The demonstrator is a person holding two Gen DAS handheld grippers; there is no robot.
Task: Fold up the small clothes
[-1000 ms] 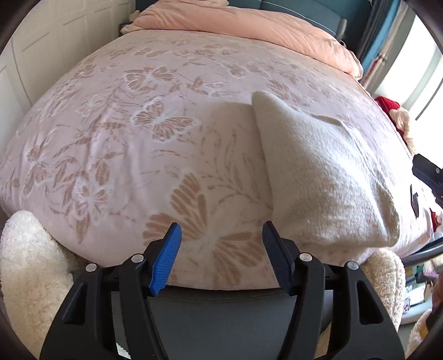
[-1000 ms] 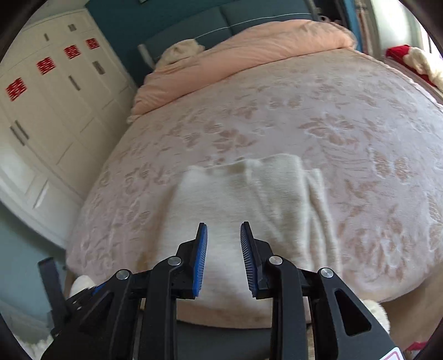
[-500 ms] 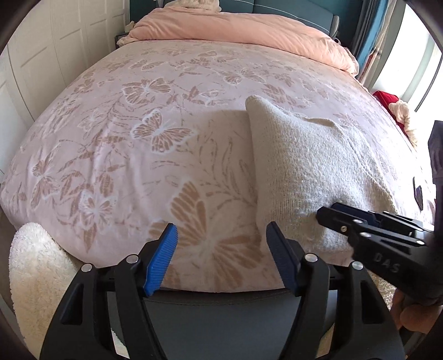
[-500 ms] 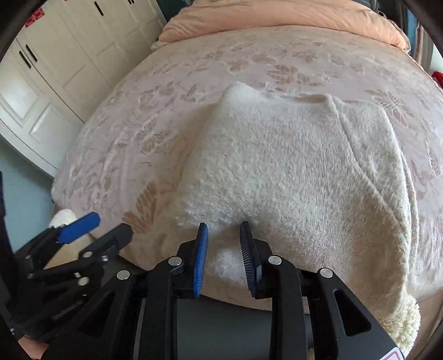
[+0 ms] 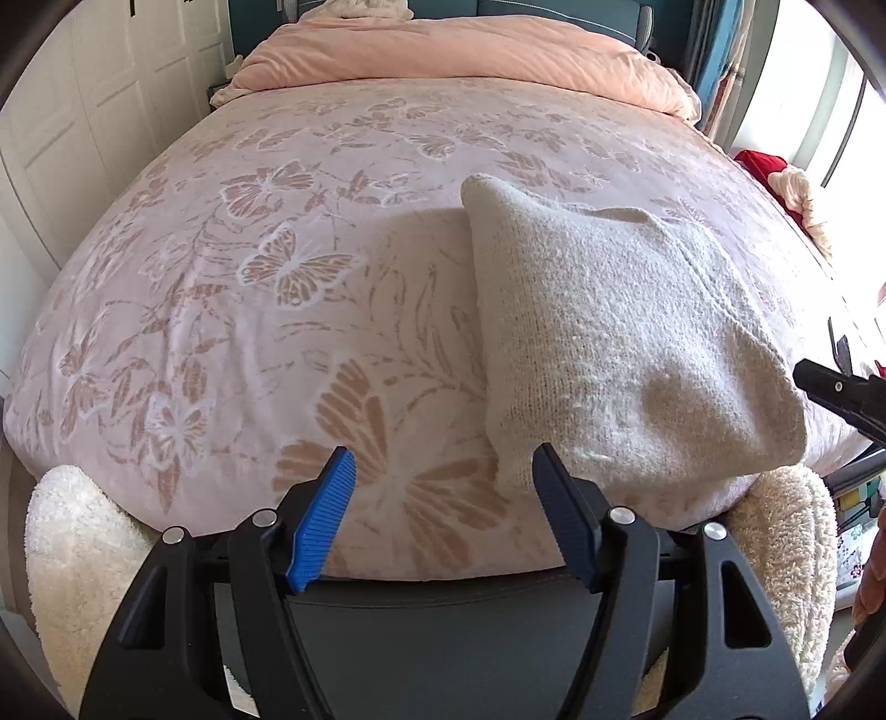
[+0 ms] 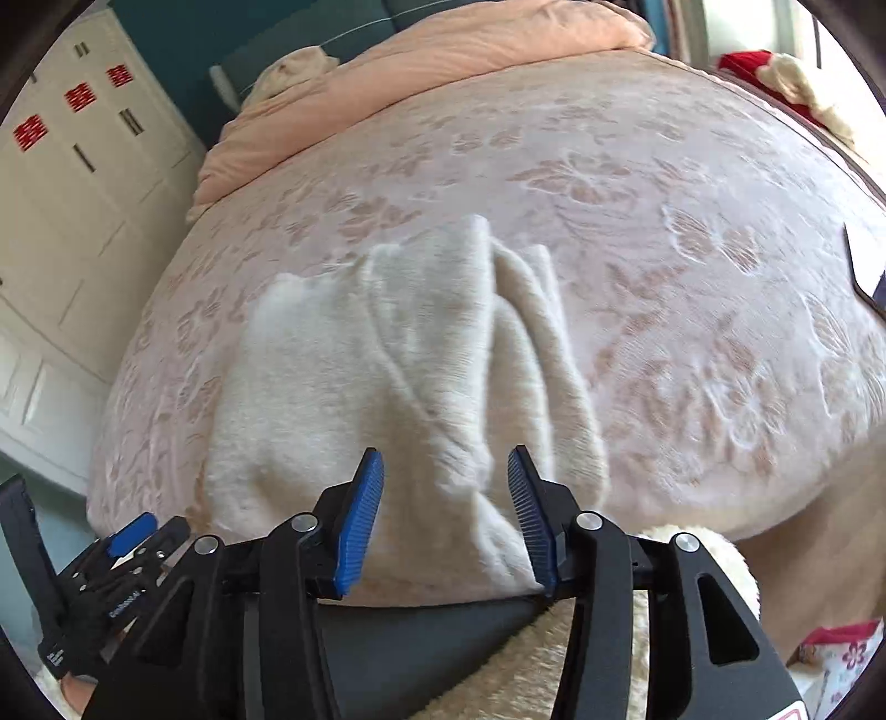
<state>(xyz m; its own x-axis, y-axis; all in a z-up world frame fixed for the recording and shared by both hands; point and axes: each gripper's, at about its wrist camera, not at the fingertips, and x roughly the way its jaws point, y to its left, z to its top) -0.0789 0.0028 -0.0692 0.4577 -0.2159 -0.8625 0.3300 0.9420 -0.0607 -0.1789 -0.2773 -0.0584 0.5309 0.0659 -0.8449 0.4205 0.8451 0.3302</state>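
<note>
On the near edge of the bed, a cream knit sweater [image 5: 626, 343] lies folded into a rough rectangle on the pink butterfly-patterned bedspread [image 5: 266, 266]. Its nearest hem reaches right to where the cover curves over the mattress edge. Seen from the right wrist camera, the same sweater [image 6: 354, 365] shows a diagonal crease across its top layer and some bunched folds along its right side.

Over that near hem hangs the right gripper [image 6: 446, 509], its blue-padded jaws standing apart. They have just been opening, and the knit fabric shows in the gap between them, though the pads do not appear to press on it. The picture is somewhat blurred here, so how close the pads are to the cloth I cannot say exactly.

Off to the sweater's left, the left gripper [image 5: 443, 515] is held over bare bedspread, jaws wide and nothing between them; its right finger sits just at the sweater's near left corner, and I cannot tell whether it touches. From the right wrist view, part of that left gripper shows at the lower left edge, well down by the side of the bed.

Farther up the bed, a peach duvet [image 5: 459, 50] is heaped near the headboard. White wardrobe doors [image 6: 72, 166] with red paper cut-outs stand along the wall, and a fluffy cream rug [image 5: 72, 559] shows below the mattress edge.
</note>
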